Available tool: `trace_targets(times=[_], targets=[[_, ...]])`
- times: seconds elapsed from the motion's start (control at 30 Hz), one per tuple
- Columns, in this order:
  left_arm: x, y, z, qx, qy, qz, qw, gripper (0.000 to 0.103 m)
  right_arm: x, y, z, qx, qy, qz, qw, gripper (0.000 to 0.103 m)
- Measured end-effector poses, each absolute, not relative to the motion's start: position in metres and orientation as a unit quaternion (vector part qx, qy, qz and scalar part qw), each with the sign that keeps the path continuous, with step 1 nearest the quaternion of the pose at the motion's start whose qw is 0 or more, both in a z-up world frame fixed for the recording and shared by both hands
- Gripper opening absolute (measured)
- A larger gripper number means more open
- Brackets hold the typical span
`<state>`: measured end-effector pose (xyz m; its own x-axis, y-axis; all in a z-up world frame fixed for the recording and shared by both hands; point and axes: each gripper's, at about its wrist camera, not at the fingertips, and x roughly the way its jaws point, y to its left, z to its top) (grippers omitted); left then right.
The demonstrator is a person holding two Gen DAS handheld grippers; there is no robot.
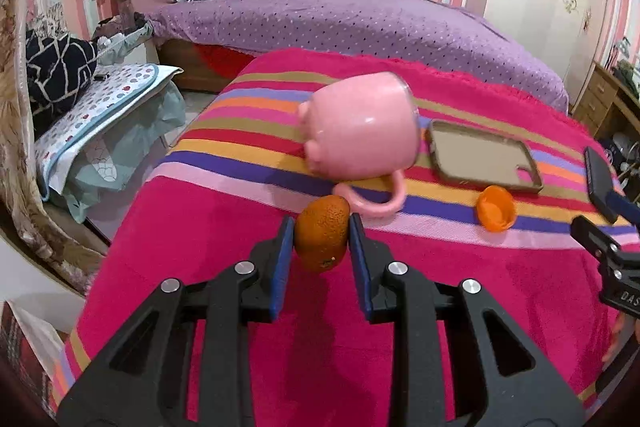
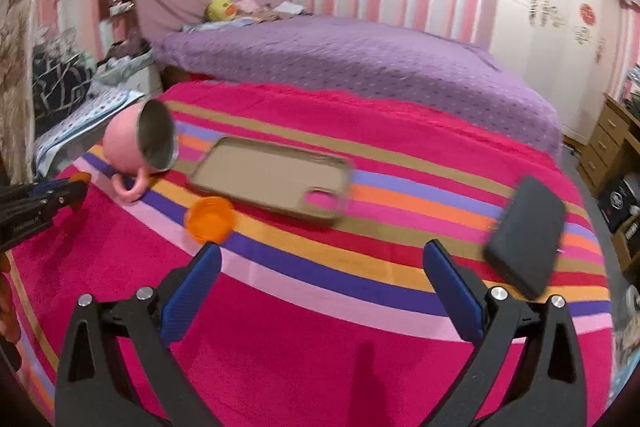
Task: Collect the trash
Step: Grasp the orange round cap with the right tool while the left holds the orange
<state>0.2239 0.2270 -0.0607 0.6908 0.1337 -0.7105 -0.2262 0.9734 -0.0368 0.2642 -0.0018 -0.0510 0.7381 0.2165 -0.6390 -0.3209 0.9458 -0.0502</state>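
My left gripper (image 1: 322,231) is shut on a piece of orange peel (image 1: 322,237) and holds it just above the striped pink cloth (image 1: 200,267). It also shows at the left edge of the right wrist view (image 2: 76,195). A second, cup-shaped orange peel (image 1: 495,207) lies on the cloth to the right; it also shows in the right wrist view (image 2: 209,219), just ahead of my left fingertip there. My right gripper (image 2: 320,259) is open and empty above the cloth, and shows at the right edge of the left wrist view (image 1: 592,203).
A pink mug (image 1: 360,131) lies on its side behind the held peel, also in the right wrist view (image 2: 140,143). A tan phone case (image 2: 272,183) lies beside it. A black phone (image 2: 524,235) lies at the right. A purple bed (image 2: 340,59) stands behind.
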Motion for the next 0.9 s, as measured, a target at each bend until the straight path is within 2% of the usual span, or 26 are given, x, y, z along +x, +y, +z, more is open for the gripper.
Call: trace_targets(times=[0.27, 0.47, 0.53, 0.6, 0.63, 0.67, 0.9], targets=[[0.217, 0.251, -0.064, -0.063, 0.383, 0.092, 0.917, 0.027, 0.28, 0.048, -0.063, -0.085, 0.36, 0.171, 0.913, 0.097], [0.212, 0.263, -0.063, -0.064, 0.38, 0.1, 0.917, 0.027, 0.294, 0.075, -0.079, -0.089, 0.392, 0.187, 0.896, 0.071], [0.209, 0.265, -0.062, -0.07, 0.379, 0.103, 0.917, 0.027, 0.297, 0.08, -0.083, -0.092, 0.401, 0.192, 0.891, 0.057], [0.208, 0.269, -0.06, -0.077, 0.378, 0.107, 0.917, 0.027, 0.299, 0.084, -0.087, -0.095, 0.406, 0.196, 0.887, 0.051], [0.208, 0.27, -0.059, -0.08, 0.377, 0.107, 0.917, 0.027, 0.299, 0.085, -0.087, -0.095, 0.405, 0.2, 0.887, 0.044], [0.207, 0.27, -0.058, -0.082, 0.376, 0.106, 0.917, 0.027, 0.298, 0.084, -0.086, -0.094, 0.404, 0.204, 0.887, 0.04], [0.204, 0.254, -0.049, -0.079, 0.367, 0.094, 0.922, 0.027, 0.284, 0.062, -0.073, -0.078, 0.371, 0.2, 0.903, 0.04]])
